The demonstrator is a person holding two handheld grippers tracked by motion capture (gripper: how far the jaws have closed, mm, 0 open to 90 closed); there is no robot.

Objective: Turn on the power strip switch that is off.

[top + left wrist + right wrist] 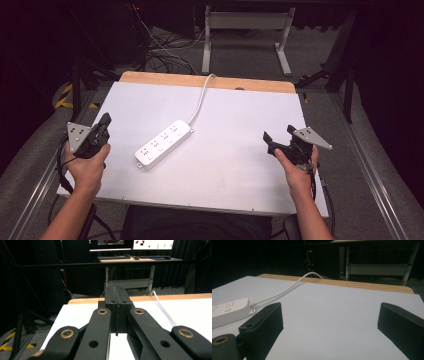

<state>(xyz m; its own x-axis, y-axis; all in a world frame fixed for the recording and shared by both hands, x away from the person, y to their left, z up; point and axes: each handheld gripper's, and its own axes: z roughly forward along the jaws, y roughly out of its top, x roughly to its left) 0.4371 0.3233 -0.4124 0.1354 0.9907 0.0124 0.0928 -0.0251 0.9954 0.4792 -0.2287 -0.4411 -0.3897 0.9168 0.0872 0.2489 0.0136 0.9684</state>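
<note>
Left gripper sits over the table's left edge, jaws pressed together on nothing. Moving across, a white power strip lies diagonally on the white table, left of centre, its cable running off the far edge. Over on the right, the right gripper has its jaws spread wide apart, empty.

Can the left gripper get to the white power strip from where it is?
Probably yes. The left gripper is at the table's left edge, and only bare white tabletop lies between it and the power strip. Its jaws are shut, though, so they would need to open to grab it.
</note>
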